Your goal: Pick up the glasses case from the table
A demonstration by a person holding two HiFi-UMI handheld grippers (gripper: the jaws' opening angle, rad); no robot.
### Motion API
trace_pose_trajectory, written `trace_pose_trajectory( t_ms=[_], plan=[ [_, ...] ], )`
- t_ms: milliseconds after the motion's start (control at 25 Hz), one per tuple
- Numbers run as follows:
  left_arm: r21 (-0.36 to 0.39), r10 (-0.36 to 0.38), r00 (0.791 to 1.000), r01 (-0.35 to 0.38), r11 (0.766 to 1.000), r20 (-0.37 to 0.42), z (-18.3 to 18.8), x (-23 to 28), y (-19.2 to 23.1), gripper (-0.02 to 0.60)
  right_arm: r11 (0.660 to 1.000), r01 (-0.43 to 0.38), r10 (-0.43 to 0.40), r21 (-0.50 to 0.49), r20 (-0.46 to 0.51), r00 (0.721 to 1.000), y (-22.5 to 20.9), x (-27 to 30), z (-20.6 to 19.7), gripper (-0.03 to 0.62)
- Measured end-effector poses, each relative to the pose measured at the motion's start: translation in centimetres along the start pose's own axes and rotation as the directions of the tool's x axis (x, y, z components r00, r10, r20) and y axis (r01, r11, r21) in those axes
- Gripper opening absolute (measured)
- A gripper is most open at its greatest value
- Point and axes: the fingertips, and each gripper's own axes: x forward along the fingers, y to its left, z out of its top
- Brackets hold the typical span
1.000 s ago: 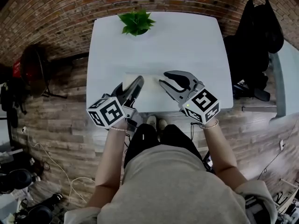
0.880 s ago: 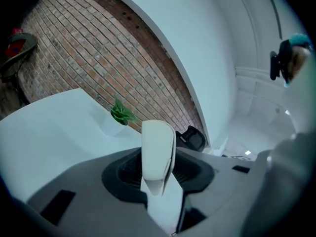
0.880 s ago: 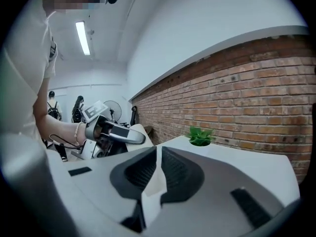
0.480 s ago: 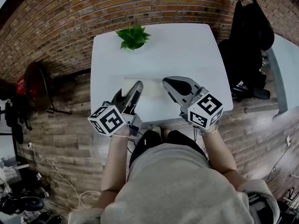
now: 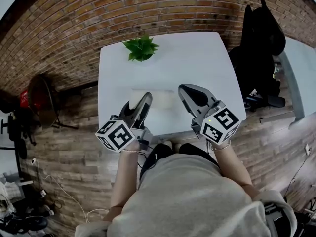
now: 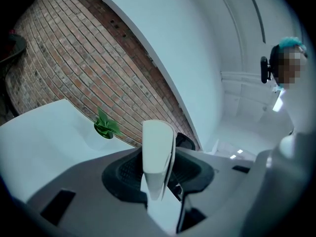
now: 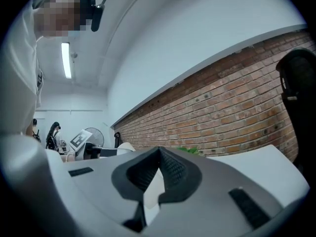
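The white glasses case [image 5: 161, 99] lies level over the near part of the white table [image 5: 197, 58]. My left gripper [image 5: 146, 99] is shut on the case's left end. In the left gripper view the case [image 6: 158, 149] stands upright between the two dark pads, which press on its sides. My right gripper [image 5: 182, 90] is just right of the case, shut, with its tips together and nothing in them. In the right gripper view the pads [image 7: 170, 169] meet at the tip of that gripper [image 7: 159, 151], and only a pale patch shows behind them.
A small green potted plant [image 5: 141, 48] stands at the table's far edge. A black chair with dark clothing [image 5: 259, 38] is on the table's right. A fan [image 5: 39, 95] stands on the brick floor at the left. A brick wall runs behind the table.
The right gripper's jaws have closed, with nothing between them. Both grippers have risen, and the case has come up with the left one.
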Motion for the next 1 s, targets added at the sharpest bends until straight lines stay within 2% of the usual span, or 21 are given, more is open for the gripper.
trace_pose_trajectory(
  t_ms=[240,480,1000],
  plan=[
    [-0.008,-0.023,1.000,0.023,1.000,0.008,-0.5,0.3,-0.7,0.153,1.000,0.011,-0.011,0.013,-0.052,0.999,-0.5,0.1,-1.8,-0.002],
    [-0.019,-0.005,1.000,0.005,1.000,-0.007,-1.0,0.3,-0.4,0.152,0.999,0.047,-0.046,0.010,-0.035,0.998,-0.8,-0.3,-1.8,-0.002],
    [-0.017,-0.010,1.000,0.009,1.000,-0.012,-1.5,0.6,-1.0,0.152,0.999,0.041,-0.038,0.032,-0.079,0.996,-0.7,-0.5,-2.9,-0.002]
  ],
)
